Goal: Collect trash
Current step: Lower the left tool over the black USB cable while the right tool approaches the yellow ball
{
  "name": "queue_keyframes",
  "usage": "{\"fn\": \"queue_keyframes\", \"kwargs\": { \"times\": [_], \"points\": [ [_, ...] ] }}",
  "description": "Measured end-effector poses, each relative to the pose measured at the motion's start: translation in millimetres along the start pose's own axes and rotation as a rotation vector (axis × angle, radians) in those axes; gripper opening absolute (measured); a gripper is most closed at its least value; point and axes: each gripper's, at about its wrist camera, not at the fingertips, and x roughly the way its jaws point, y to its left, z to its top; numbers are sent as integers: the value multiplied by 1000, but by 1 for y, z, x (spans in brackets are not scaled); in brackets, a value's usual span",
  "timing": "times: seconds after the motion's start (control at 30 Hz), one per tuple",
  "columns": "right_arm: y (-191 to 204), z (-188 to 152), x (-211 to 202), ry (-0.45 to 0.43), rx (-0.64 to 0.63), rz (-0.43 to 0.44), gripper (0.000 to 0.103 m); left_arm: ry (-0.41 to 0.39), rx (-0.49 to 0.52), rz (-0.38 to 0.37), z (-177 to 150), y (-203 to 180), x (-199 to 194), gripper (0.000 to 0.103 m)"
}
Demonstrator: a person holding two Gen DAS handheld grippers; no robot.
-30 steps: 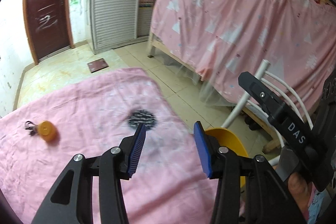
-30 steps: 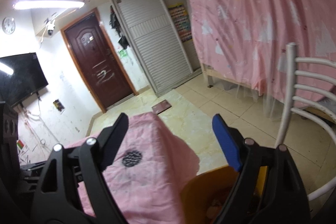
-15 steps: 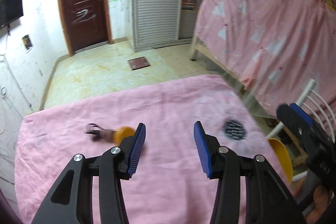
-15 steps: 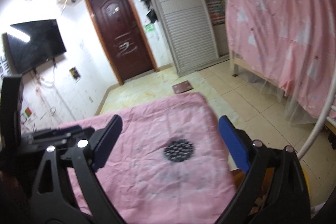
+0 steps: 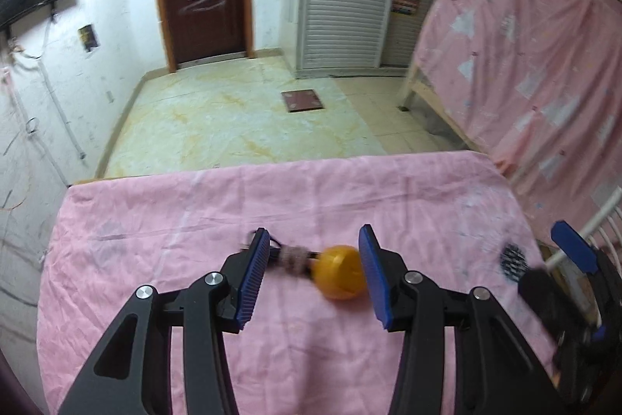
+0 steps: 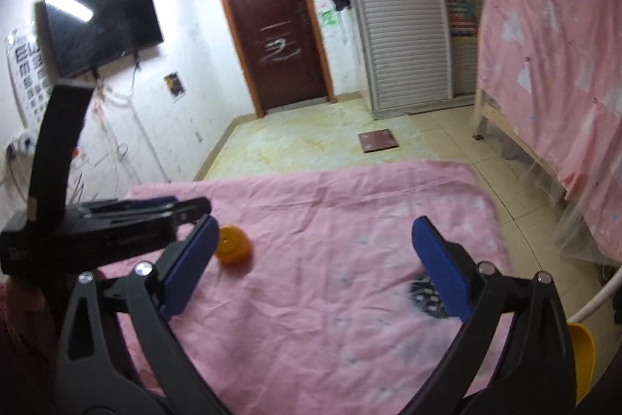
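An orange round piece (image 5: 342, 277) with a dark cord and a brownish tuft (image 5: 293, 257) lies on the pink-covered table (image 5: 194, 220). In the left wrist view it shows between the fingertips of my left gripper (image 5: 315, 236), which is open; the pads do not touch it. A dark patterned scrap (image 5: 513, 259) lies near the table's right edge. My right gripper (image 6: 315, 228) hovers over the table with nothing between its jaws, which are wide and opening. The scrap (image 6: 421, 292) is partly hidden behind its right finger. The orange piece (image 6: 232, 244) sits by its left finger, just below my left gripper (image 6: 190, 207).
A yellow bin (image 6: 581, 349) stands off the table's right edge beside a white chair frame (image 6: 598, 294). A bed draped in pink cloth (image 6: 544, 65) lines the right side. Tiled floor with a small brown mat (image 6: 379, 141) lies beyond the table, then a door.
Both views swung left over the table. The orange piece slid from the far left to between my left fingers. The right jaws widened, and the yellow bin moved off to the right edge.
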Motion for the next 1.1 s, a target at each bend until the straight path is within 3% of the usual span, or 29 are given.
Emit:
{"fn": "queue_keyframes", "kwargs": {
  "times": [0.17,0.4,0.67,0.93,1.03,1.07,1.1],
  "points": [
    [25,-2,26,92,-88,81,96,51,-55,31,4,14,17,41],
    [58,-9,57,214,-257,154,94,131,-150,6,6,37,46,41],
    [71,-7,80,273,-321,175,73,148,-194,21,9,51,60,41],
    [76,-2,97,305,-338,182,63,159,-208,11,11,54,65,41],
    [80,-5,104,320,-355,179,51,157,-213,9,11,56,66,41],
    [83,-7,107,322,-359,175,40,157,-213,6,11,55,66,41],
    [83,-7,108,324,-362,170,40,156,-213,4,10,56,65,41]
  ]
}}
